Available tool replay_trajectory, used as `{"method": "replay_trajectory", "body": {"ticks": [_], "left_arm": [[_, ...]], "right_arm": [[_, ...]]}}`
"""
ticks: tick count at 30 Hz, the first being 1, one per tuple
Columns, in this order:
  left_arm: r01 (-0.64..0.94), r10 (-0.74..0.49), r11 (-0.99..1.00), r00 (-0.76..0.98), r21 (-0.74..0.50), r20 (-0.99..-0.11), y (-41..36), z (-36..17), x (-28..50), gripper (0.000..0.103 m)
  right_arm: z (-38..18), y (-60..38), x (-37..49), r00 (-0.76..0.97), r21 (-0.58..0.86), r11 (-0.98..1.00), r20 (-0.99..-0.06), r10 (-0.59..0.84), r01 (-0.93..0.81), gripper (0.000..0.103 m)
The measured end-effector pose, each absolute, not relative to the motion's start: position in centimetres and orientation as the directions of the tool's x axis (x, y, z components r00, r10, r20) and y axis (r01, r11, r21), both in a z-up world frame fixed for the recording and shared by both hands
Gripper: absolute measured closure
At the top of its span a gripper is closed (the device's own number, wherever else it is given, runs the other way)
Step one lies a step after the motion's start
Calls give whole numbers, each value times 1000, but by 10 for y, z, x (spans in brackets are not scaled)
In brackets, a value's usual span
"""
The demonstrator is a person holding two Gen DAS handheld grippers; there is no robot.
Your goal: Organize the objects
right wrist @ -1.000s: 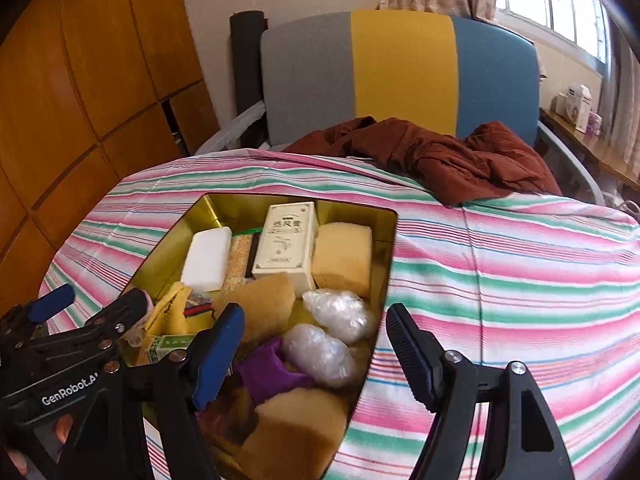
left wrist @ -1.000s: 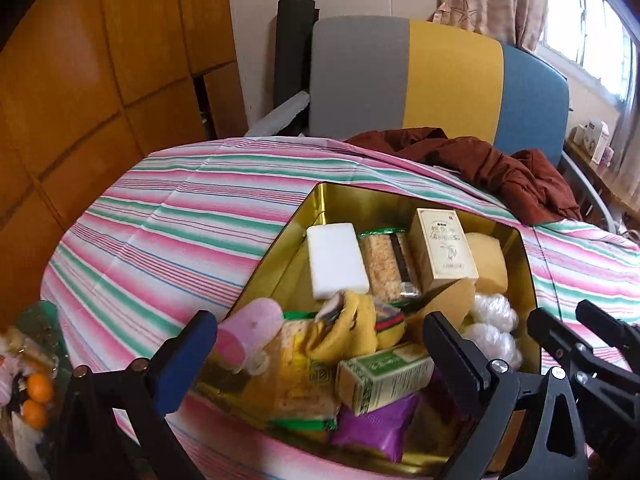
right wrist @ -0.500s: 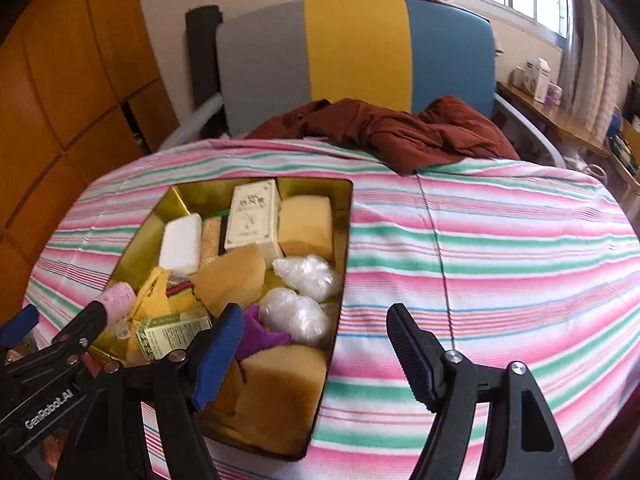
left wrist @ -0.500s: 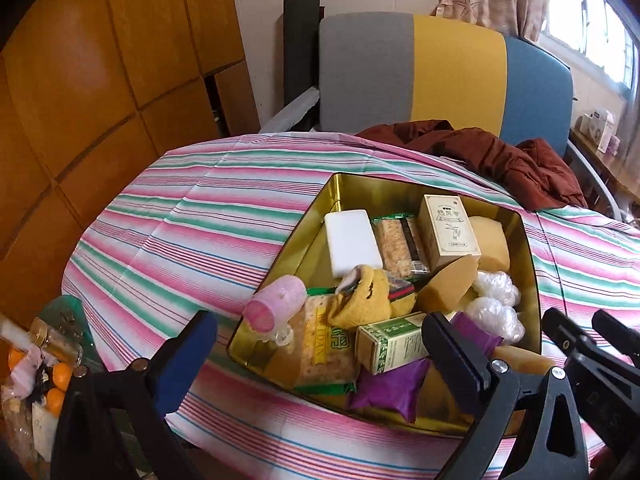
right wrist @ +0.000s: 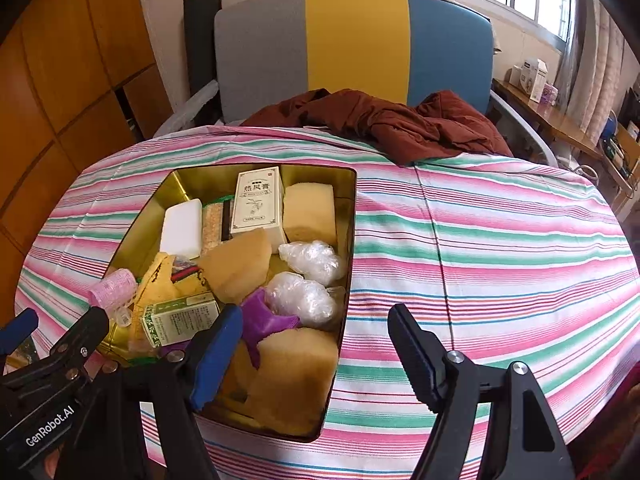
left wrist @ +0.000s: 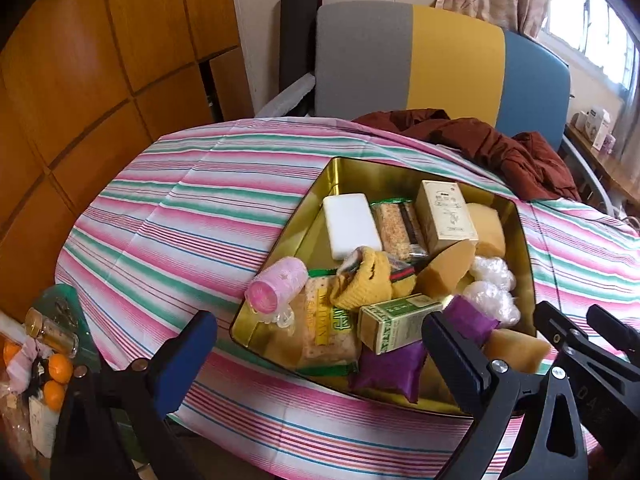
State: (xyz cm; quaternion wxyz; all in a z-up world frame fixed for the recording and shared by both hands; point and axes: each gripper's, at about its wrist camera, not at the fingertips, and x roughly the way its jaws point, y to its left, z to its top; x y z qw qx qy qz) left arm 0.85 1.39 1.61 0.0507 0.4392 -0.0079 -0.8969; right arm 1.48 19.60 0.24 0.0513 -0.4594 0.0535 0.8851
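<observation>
The gold tin point(right wrist: 352, 216) is sitting on the striped tablecloth point(right wrist: 500, 240), crammed with small things. The right gripper point(right wrist: 316, 344) is hovering over the tin's near right corner with its jaws standing wide apart and nothing between them; one finger is hanging above a tan sponge point(right wrist: 296, 380) and the other above bare cloth. The left gripper point(left wrist: 320, 354) is likewise gaping and gripping nothing, poised over the tin's near edge. Just beyond its fingers are lying a green carton point(left wrist: 394, 320), a purple pouch point(left wrist: 390, 368) and a cracker packet point(left wrist: 328, 332), with a pink roller point(left wrist: 276, 290) leaning on the rim. Farther in are sitting a yellow knit piece point(left wrist: 362, 280), two clear plastic wads point(right wrist: 308, 276), a white block point(left wrist: 350, 224), a snack bar point(left wrist: 398, 228) and a cream box point(right wrist: 256, 204). A dark red garment point(right wrist: 400, 124) is lying heaped at the table's far edge, before a grey, yellow and blue chair point(right wrist: 352, 40).
</observation>
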Motion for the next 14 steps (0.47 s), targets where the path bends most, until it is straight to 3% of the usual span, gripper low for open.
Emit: {"method": "replay_trajectory", "body": {"ticks": [14], "left_arm": [[96, -124, -992, -615, 82, -779, 9, 12, 8, 0]], "right_arm": [[-5, 193, 13, -553, 42, -989, -832, 45, -144, 27]]}}
